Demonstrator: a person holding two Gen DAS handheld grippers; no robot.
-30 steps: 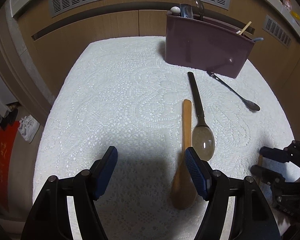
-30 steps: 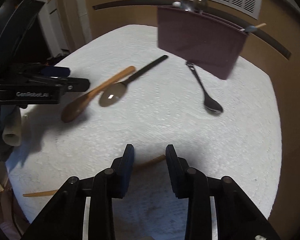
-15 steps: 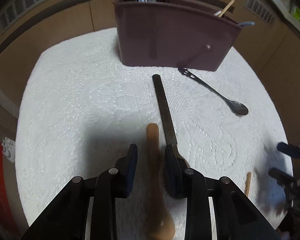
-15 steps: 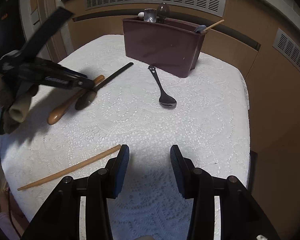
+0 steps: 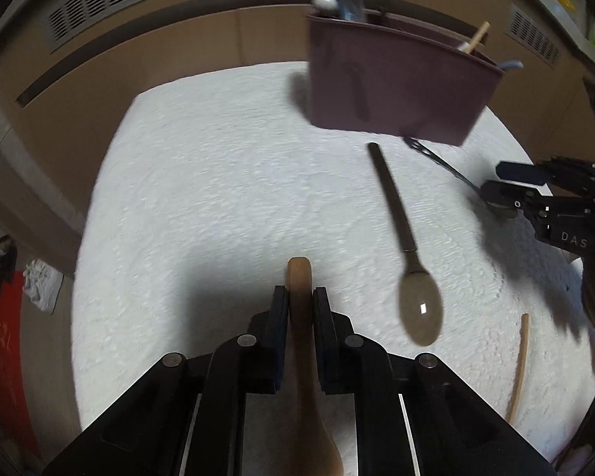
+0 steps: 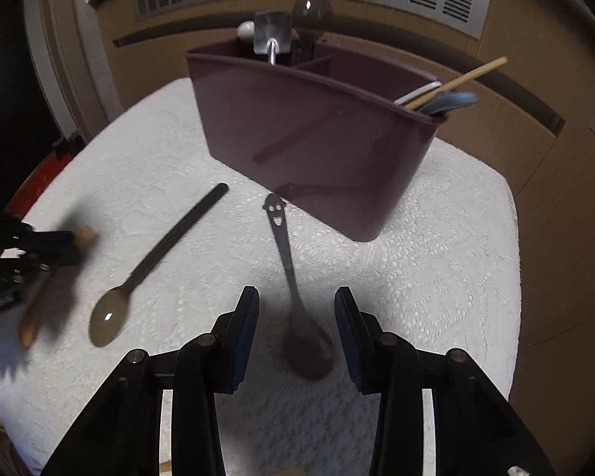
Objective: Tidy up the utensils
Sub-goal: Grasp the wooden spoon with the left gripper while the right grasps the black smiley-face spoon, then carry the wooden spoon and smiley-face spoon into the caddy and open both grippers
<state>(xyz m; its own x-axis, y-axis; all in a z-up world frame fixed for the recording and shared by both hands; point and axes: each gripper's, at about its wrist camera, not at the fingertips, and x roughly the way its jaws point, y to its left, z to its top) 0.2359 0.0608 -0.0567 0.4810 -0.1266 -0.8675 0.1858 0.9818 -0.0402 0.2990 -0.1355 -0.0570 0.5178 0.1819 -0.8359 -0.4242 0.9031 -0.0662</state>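
My left gripper [image 5: 300, 297] is shut on the handle of a wooden spoon [image 5: 298, 273], whose bowl trails under the jaws toward the camera. My right gripper [image 6: 296, 309] hovers over a dark metal spoon [image 6: 285, 250] with a smiley-face handle. Its jaws are closing, the spoon's neck lies between them, and the pads do not touch it. A black-handled spoon [image 5: 394, 206] [image 6: 170, 238] lies between the two grippers. A maroon utensil caddy [image 5: 392, 91] [image 6: 309, 142] stands at the far side. The left gripper [image 6: 39, 246] shows blurred at the left edge of the right wrist view.
A wooden chopstick [image 5: 519, 361] lies near the table's right front edge. The caddy holds several utensils, among them a chopstick [image 6: 464, 77] and a ladle. The white lace tablecloth [image 5: 226, 182] covers a small table, backed by wood panelling with vents. A red object [image 5: 4, 349] sits on the floor to the left.
My left gripper slid over the wooden spoon's handle and shut on it. My right gripper left the chopstick and moved toward the caddy, over the metal spoon.
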